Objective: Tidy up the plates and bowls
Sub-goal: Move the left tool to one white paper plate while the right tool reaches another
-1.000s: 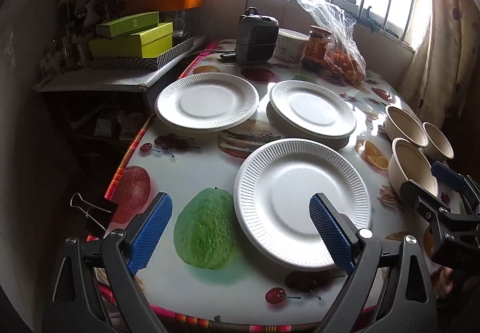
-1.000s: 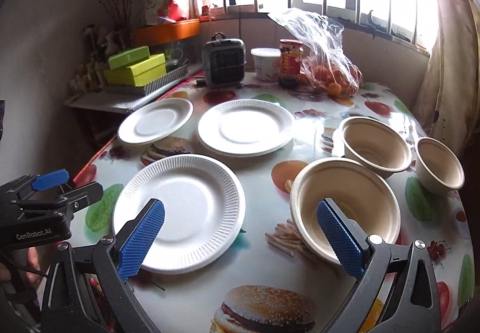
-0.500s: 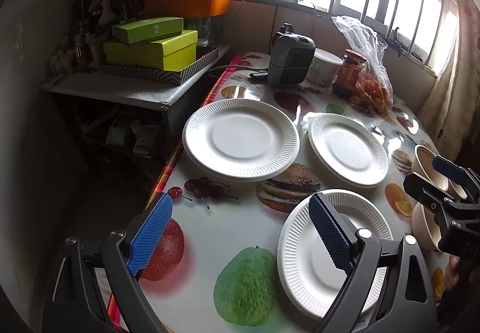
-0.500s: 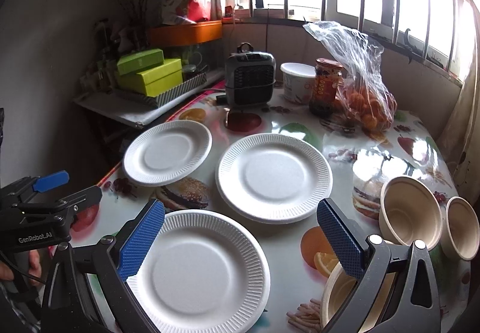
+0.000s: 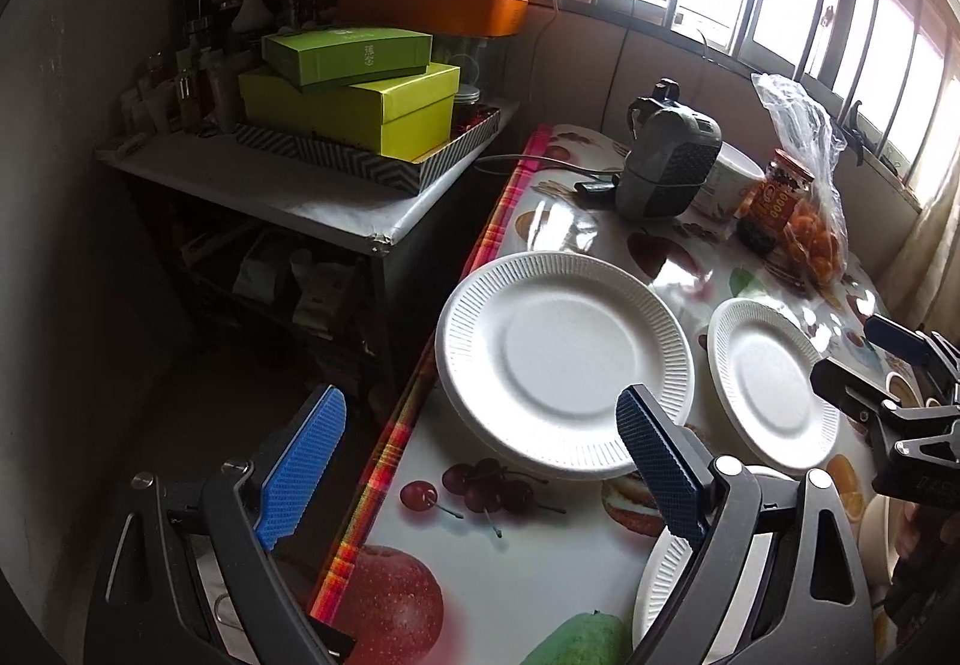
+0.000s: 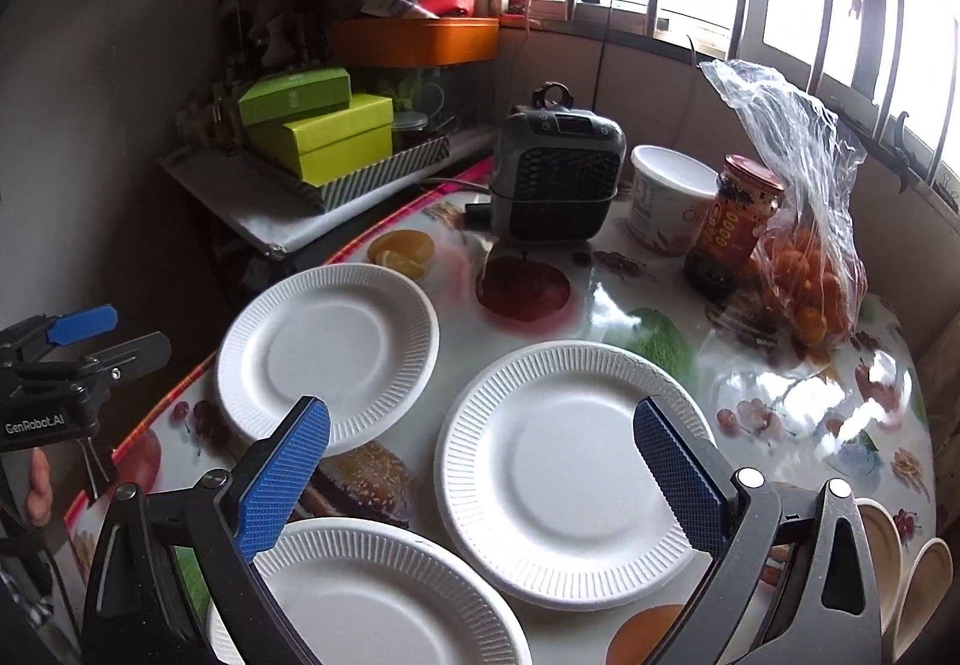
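1. Paper, or a thin white foam, seems to be the material of the plates; I judge them very light, a little bendable, and easy to push over the glossy tablecloth (image 6: 750, 395), so a grip must close on the ribbed rim, where the edge stands a little above the cloth, not on the flat centre.

2. Three plates are counted in the right wrist view: the far-left plate (image 6: 327, 356) at about 10 o'clock, near the table's left edge; the middle plate (image 6: 570, 476) in the centre; the near plate (image 6: 372, 605) at 6 o'clock, partly hidden behind the fingers; all three lie apart, none is stacked.

3. Two beige bowls (image 6: 900, 575) show only as rims at 4 o'clock, side by side; whether more bowls exist I cannot tell; they look stiffer than the plates and may be taken by the wall.

4. The left gripper (image 5: 480, 461) is spread wide and holds nothing; the far-left plate (image 5: 564, 365) lies just ahead of it at 12 o'clock.

5. The right gripper (image 6: 480, 473) is also spread wide and empty, above the middle plate.
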{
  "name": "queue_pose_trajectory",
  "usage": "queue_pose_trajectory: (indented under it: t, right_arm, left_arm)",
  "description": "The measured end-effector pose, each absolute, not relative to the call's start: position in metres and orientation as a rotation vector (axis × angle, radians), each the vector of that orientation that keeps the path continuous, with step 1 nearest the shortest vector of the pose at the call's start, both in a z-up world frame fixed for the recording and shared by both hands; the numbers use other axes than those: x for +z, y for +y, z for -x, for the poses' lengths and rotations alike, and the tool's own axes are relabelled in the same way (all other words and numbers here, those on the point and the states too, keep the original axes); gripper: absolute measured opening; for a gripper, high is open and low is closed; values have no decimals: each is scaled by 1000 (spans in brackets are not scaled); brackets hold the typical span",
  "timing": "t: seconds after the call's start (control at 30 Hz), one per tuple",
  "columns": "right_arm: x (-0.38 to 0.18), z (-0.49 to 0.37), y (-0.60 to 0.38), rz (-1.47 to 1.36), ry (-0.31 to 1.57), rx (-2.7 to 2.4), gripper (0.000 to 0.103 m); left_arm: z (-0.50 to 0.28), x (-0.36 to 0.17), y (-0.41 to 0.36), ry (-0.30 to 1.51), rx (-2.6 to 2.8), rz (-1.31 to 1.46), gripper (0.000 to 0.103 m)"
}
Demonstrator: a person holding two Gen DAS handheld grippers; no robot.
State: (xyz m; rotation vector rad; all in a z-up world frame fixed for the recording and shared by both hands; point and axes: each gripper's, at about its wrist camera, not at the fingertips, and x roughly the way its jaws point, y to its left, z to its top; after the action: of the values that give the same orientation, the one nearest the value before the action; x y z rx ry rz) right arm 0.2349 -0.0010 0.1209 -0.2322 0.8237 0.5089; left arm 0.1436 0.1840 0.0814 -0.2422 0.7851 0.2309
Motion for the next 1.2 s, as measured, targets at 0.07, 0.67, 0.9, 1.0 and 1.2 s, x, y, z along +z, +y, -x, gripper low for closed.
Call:
queue_pose_trajectory:
  t: [0.07,0.67,0.9,1.0,1.2]
  right_arm:
    - [117,-244,3,229,845,512,102]
    - [143,-277,21,185,916,603,102]
    - [109,-308,52,154,1014,592,100]
    - [92,-323,61,149,1080,575,93]
    - [66,-342,68,106,1160,570,82]
  left_arm:
    - [-149,78,187,794,232,245,92]
    - [-165,51,209,872,243,299,89]
    - [-169,43,220,889,240,341,86]
    - [-174,38,222,905,232,365,86]
    - [-182,33,228,917,213,404,76]
